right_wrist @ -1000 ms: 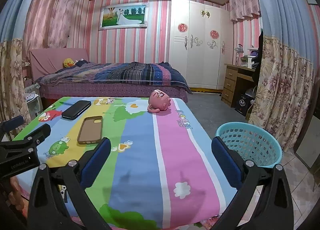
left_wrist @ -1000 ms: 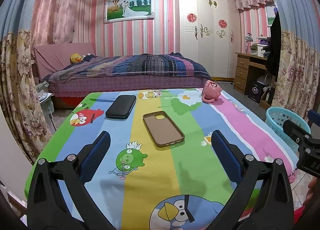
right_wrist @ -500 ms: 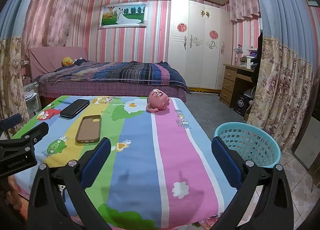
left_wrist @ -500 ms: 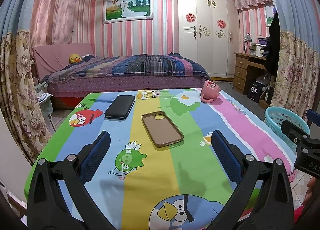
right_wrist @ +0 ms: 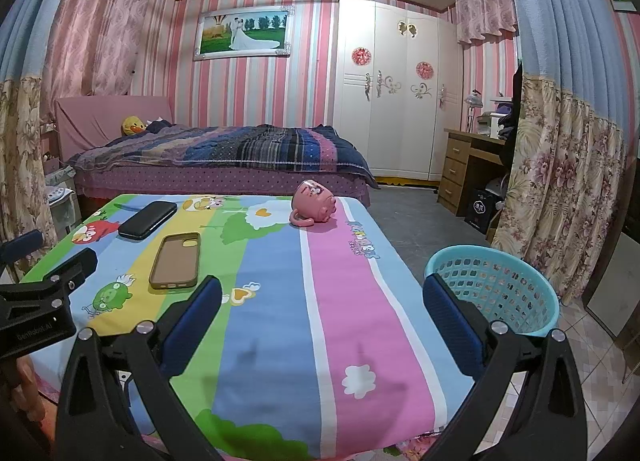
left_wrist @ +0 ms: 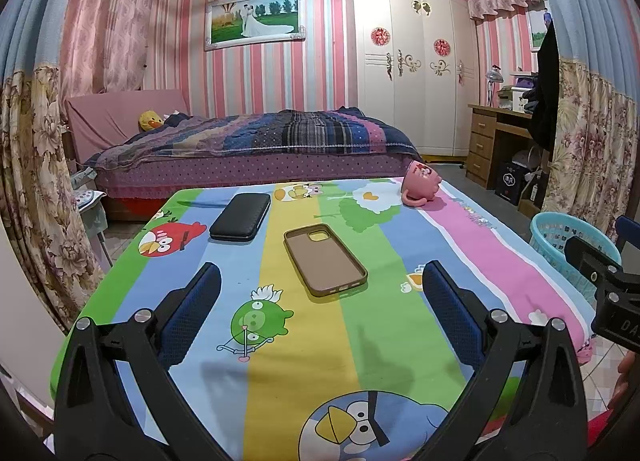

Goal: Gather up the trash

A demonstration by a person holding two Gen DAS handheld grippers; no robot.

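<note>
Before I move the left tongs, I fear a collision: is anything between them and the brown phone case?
Nothing visible: only bare cartoon tablecloth lies between the open left tongs and the brown phone case.

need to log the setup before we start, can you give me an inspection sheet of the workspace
surface: table under a striped cartoon cloth
job's things: brown phone case, black case, pink mug tipped on its side; turquoise basket on the floor at the table's right
clutter: nothing seen
grippers: left gripper and right gripper open, empty, above the near edge
cables: nothing seen
surroundings: bed, wardrobe, desk, curtains
</note>
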